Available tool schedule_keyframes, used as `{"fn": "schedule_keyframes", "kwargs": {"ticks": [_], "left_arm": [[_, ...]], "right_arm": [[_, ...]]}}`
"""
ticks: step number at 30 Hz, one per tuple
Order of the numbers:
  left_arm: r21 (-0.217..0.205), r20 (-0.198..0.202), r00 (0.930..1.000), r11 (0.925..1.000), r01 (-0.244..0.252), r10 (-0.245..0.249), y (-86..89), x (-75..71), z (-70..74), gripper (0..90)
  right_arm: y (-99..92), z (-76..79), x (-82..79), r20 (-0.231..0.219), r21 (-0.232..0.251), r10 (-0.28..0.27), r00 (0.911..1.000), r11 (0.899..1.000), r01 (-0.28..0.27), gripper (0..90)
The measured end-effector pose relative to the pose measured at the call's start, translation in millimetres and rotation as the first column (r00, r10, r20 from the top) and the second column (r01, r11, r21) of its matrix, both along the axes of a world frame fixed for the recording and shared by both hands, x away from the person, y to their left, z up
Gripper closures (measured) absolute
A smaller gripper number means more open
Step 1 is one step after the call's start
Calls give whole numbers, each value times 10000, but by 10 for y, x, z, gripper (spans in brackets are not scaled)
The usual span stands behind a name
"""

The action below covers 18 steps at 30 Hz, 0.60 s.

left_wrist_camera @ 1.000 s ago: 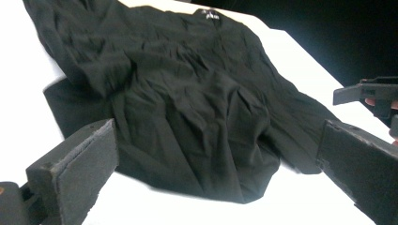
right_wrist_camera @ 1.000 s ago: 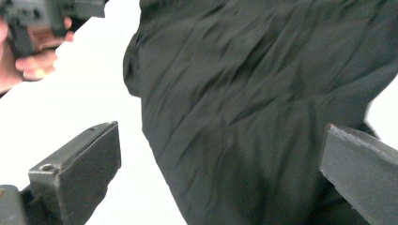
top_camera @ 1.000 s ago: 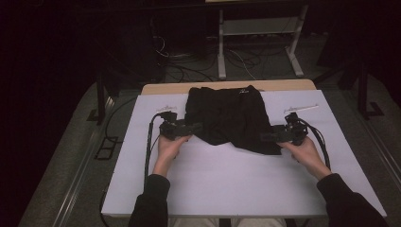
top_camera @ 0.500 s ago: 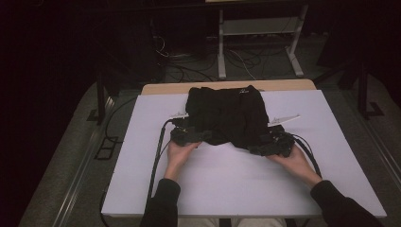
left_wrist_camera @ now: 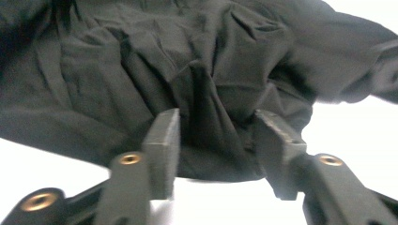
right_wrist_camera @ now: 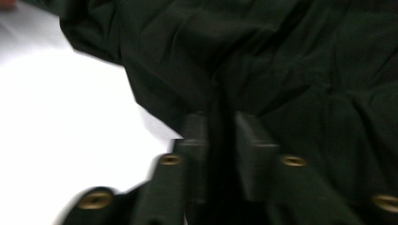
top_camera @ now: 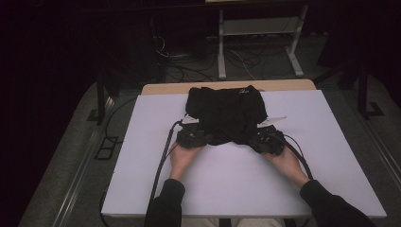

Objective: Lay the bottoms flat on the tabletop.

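Note:
A crumpled black garment (top_camera: 227,111) lies at the far middle of the white table (top_camera: 236,194). My left gripper (top_camera: 195,138) rests at its near left edge. In the left gripper view the jaws have just been closing; a raised fold of the black garment (left_wrist_camera: 187,61) sits between them and the left gripper (left_wrist_camera: 216,117) still stands well apart. My right gripper (top_camera: 265,140) is at the near right edge. Its jaws have also just been closing, and the right gripper (right_wrist_camera: 220,119) now pinches a thin fold of the black garment (right_wrist_camera: 291,56).
Black cables (top_camera: 163,156) trail from both grippers toward the near table edge. A wooden strip (top_camera: 165,88) borders the table's far side. Beyond it are floor cables and a white metal frame (top_camera: 257,33). Bare white table surface lies left, right and in front of the garment.
Both hands slid inward along the garment's near edge, toward each other. Both pairs of jaws narrowed from wide apart, the right one down onto the fabric.

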<state>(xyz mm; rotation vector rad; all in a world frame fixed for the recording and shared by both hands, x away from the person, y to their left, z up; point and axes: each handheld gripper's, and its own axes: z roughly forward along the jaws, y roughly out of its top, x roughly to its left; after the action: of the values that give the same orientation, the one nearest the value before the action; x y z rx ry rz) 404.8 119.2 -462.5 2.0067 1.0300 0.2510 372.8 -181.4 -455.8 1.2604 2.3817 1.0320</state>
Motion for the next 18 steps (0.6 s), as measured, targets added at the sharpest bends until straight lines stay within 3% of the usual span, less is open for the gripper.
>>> {"fn": "schedule_keyframes", "kwargs": {"ticks": [1, 2, 3, 4, 5, 6, 7, 8, 11, 12, 13, 15, 16, 18], "left_arm": [[0, 0, 10000, 10000, 0, 0, 0, 0, 0, 575], [126, 76, 9999, 9999, -72, 71, -34, 24, -1, 609], [126, 76, 9999, 9999, -72, 71, -34, 24, -1, 648], [124, 75, 9998, 9998, -184, 183, -63, 57, -10, 701], [124, 75, 9998, 9998, -184, 183, -63, 57, -10, 757], [102, 50, 9996, 9995, -286, 285, -78, 73, -13, 757], [-37, -141, 9988, 9989, -476, 476, -94, 106, -17, 867], [-37, -141, 9988, 9989, -476, 476, -94, 106, -17, 882], [-99, -241, 9974, 9977, -676, 674, -101, 126, -11, 887], [-81, -221, 9974, 9976, -692, 690, -96, 126, -2, 889], [-110, -209, 9975, 9976, -677, 675, -85, 125, 12, 889], [-128, -204, 9975, 9976, -676, 673, -50, 129, 63, 890], [-104, -166, 9974, 9975, -702, 700, -29, 133, 97, 890], [-214, -111, 9970, 9968, -773, 770, 24, 139, 174, 890]], "right_arm": [[0, 0, 0, 0, 0, 0, 10000, 10000, 0, 792], [-80, -8, 57, -589, 764, -169, 9981, 9969, 214, 817], [-80, -8, 57, -589, 764, -169, 9981, 9969, 214, 817], [-149, -7, 120, -1237, 1442, -160, 9922, 9890, 339, 826], [-149, -7, 120, -1237, 1442, -160, 9922, 9890, 339, 826], [-177, -1, 146, -1483, 1669, -95, 9889, 9854, 344, 831], [-230, 14, 177, -1808, 2233, 16, 9835, 9740, 394, 838], [-230, 14, 177, -1808, 2233, 16, 9835, 9740, 394, 838], [-291, 66, 192, -2034, 2721, 28, 9791, 9608, 537, 842], [-330, 125, 197, -2189, 3188, 193, 9756, 9464, 528, 845], [-330, 125, 197, -2189, 3188, 193, 9756, 9464, 528, 845], [-345, 267, 214, -2195, 3562, 554, 9740, 9340, 272, 850], [-345, 267, 214, -2195, 3562, 554, 9740, 9340, 272, 850], [-342, 374, 251, -2225, 3883, 844, 9713, 9215, 89, 857]]}}
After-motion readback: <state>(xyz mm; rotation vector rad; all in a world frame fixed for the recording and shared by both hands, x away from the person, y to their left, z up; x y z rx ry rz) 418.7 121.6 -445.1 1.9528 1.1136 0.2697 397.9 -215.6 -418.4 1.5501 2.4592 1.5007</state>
